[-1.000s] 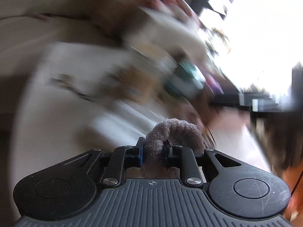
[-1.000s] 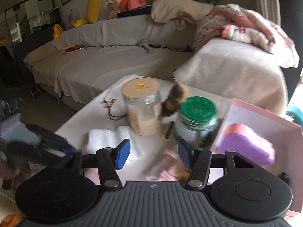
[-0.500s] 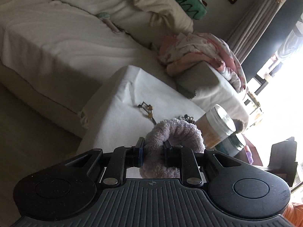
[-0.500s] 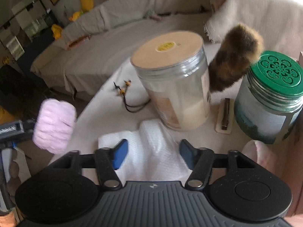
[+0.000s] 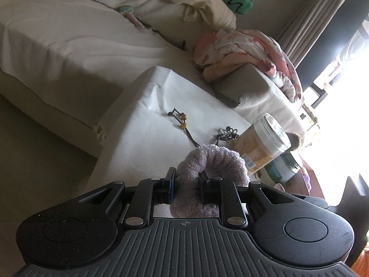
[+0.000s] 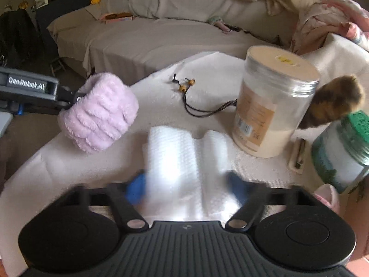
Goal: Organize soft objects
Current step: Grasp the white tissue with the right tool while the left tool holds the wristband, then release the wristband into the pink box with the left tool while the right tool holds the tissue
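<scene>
While the left claw (image 5: 186,185) is clamping a fluffy lilac towelling scrunchie (image 5: 213,173) between its pads, that soft ring is hanging just off the left edge of the white-clothed surface (image 6: 161,97). From the right wrist view, the same scrunchie (image 6: 99,117) is showing at the left, above the cloth. The right claw (image 6: 188,187) is closing, its blurred blue fingertips (image 6: 136,188) sitting on either side of a folded white paper towel (image 6: 182,159) lying at the near middle; they seem not to be pressing it yet, though the blur is making this hard to judge. Farther right, a tall clear jar with a tan lid (image 6: 272,108) is standing beside a brown furry pompom (image 6: 334,101) and a green-lidded glass jar (image 6: 341,152). A beaded dark cord (image 6: 191,97) is lying farther back.
</scene>
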`<state>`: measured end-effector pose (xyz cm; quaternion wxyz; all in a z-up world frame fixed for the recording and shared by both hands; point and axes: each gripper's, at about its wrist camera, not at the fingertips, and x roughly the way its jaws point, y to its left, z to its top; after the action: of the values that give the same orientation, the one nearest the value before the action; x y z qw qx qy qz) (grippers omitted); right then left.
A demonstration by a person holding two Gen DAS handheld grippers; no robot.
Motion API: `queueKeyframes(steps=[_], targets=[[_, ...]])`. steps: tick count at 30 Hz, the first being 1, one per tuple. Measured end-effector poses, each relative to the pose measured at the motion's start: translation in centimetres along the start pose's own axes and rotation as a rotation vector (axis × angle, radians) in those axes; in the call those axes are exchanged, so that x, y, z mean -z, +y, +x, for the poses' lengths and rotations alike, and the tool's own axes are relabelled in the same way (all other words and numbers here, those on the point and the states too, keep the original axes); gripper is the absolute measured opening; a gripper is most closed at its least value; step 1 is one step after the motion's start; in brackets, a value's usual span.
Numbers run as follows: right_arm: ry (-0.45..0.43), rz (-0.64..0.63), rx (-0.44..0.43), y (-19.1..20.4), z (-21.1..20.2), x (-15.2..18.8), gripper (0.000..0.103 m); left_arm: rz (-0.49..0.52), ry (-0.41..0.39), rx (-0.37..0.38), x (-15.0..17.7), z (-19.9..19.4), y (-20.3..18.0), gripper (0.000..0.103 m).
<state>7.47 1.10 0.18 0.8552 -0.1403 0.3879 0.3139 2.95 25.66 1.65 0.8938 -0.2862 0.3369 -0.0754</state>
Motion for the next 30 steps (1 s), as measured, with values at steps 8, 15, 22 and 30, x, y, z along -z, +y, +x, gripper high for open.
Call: queueKeyframes(steps=[8, 15, 22, 30], targets=[[-0.055, 0.037, -0.031, -1.6, -7.0, 3.3, 0.012, 0.107, 0.099, 0.035, 1.4, 1.2, -3.8, 0.022], [-0.145, 0.161, 0.149, -6.6, -14.7, 8.9, 0.012, 0.325, 0.254, 0.154, 4.8, 3.4, -10.9, 0.022], [-0.316, 0.264, 0.338, -10.8, -22.0, 15.5, 0.012, 0.570, 0.410, 0.287, 9.6, 6.3, -20.2, 0.022], [-0.427, 0.373, 0.398, -12.9, -26.2, 21.0, 0.013, 0.689, 0.370, 0.299, 9.5, 7.8, -28.4, 0.022]])
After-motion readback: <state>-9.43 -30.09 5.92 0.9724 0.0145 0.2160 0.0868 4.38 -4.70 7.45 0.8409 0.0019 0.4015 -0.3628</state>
